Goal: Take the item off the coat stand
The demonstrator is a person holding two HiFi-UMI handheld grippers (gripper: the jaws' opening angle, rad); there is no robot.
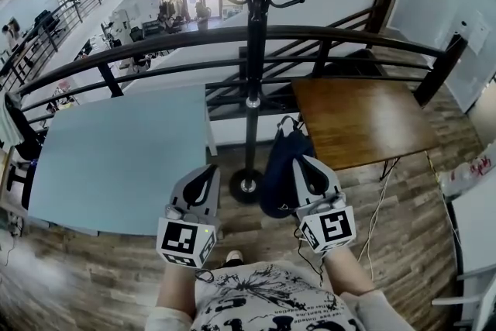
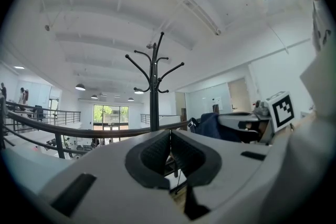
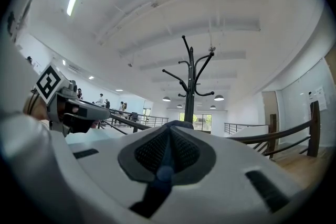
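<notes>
Biggest stuff first: a pale blue table (image 1: 116, 159) on the left and a brown wood table (image 1: 356, 120) on the right, both up against a black railing (image 1: 232, 35). The black coat stand (image 1: 256, 50) stood in the gap between them, and every hook I could see was bare.

The item was a dark blue bag (image 1: 277, 174), backpack-ish. It was already off the stand, slumped low just right of the stand's base and partly in front of the wood table's near corner. Couldn't tell if its bottom was touching the floor (image 1: 403, 229).

The right tool (image 1: 304, 160) was right at the bag's upper edge. Its jaws were pressed together on a thin bit of blue (image 3: 164, 173). Prob a strap or a fold of the bag's fabric, tbh couldn't say which. The left tool (image 1: 211, 168) sat level on the other side of the pole, jaws closed on nothing.

Handling, imo: it's soft cloth, so it sags and swings instead of holding a shape. Looked lightish, but the contents were unknown, so no promises. Not fragile, not slippery. The catch is that a pinch on loose fabric can creep out. The top loop (image 1: 289, 122) or a strap looked like the best place to grab, w/ the free left tool under the body if it felt heavy.
</notes>
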